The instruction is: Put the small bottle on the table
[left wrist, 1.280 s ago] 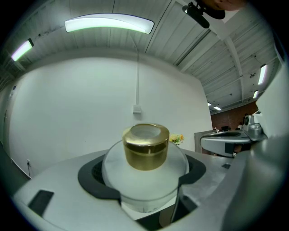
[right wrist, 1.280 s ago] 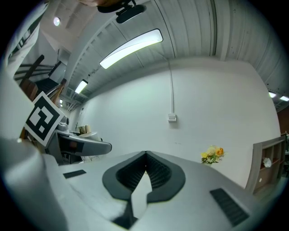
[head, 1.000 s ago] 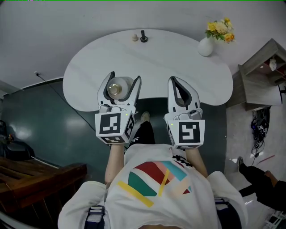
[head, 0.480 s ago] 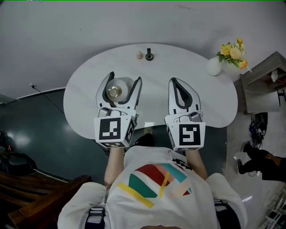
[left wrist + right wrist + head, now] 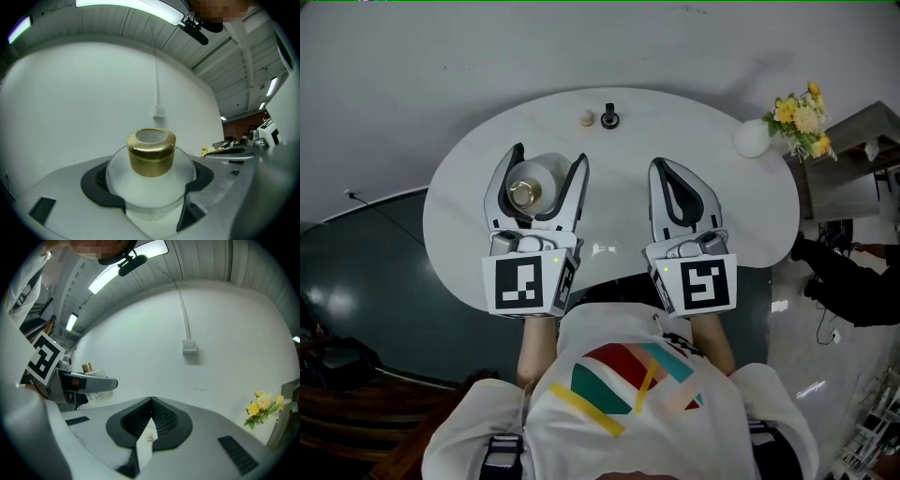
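Frosted white small bottle point(image 5: 150, 190) with gold cap point(image 5: 151, 153), white table point(image 5: 623, 187), yellow flowers point(image 5: 800, 114).

White T-shirt, pale grey grippers

The T-shirt point(image 5: 628, 417) bears a red, teal and yellow print; left gripper point(image 5: 549, 156) and right gripper point(image 5: 660, 167) carry black-and-white marker cubes point(image 5: 525, 284).

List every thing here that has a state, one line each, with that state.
small bottle: upright, gold cap on, held in the left gripper.
left gripper: shut on the small bottle, over the table.
right gripper: shut, fingers together, nothing between them.
vase: upright at the table's far right edge, yellow flowers in it.
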Available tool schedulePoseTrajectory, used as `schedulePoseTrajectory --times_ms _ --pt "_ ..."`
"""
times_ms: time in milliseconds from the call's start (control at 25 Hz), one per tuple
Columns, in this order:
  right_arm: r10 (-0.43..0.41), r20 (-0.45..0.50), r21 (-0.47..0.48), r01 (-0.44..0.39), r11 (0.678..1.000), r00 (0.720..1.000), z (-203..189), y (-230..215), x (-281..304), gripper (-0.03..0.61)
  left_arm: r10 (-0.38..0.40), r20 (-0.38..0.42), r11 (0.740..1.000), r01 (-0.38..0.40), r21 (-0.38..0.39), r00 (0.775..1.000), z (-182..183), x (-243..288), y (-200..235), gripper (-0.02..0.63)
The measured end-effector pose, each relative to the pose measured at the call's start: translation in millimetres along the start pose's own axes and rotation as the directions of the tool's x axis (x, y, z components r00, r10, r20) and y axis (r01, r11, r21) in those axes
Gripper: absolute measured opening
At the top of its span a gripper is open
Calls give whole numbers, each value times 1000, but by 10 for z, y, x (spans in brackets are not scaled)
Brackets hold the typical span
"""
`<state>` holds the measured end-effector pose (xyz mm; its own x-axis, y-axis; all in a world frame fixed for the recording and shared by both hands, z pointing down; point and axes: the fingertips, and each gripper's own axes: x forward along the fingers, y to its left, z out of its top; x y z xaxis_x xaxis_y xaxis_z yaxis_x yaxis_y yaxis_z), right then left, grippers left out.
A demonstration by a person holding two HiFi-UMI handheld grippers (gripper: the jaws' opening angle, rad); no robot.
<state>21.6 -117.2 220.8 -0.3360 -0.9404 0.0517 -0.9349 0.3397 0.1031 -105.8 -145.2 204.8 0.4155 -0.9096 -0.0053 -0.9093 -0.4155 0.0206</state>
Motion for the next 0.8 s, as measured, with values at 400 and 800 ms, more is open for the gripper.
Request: schedulePoseTrajectory --times_ms 400,800 --pt "48 -31 13 -47 999 998 -94 -7 274 11 51 -48 999 -50 19 998 -104 118 79 354" --pt "131 -20 35 -130 991 991 -139 -27 499 11 112 -28 993 -111 24 993 -128 246 139 354"
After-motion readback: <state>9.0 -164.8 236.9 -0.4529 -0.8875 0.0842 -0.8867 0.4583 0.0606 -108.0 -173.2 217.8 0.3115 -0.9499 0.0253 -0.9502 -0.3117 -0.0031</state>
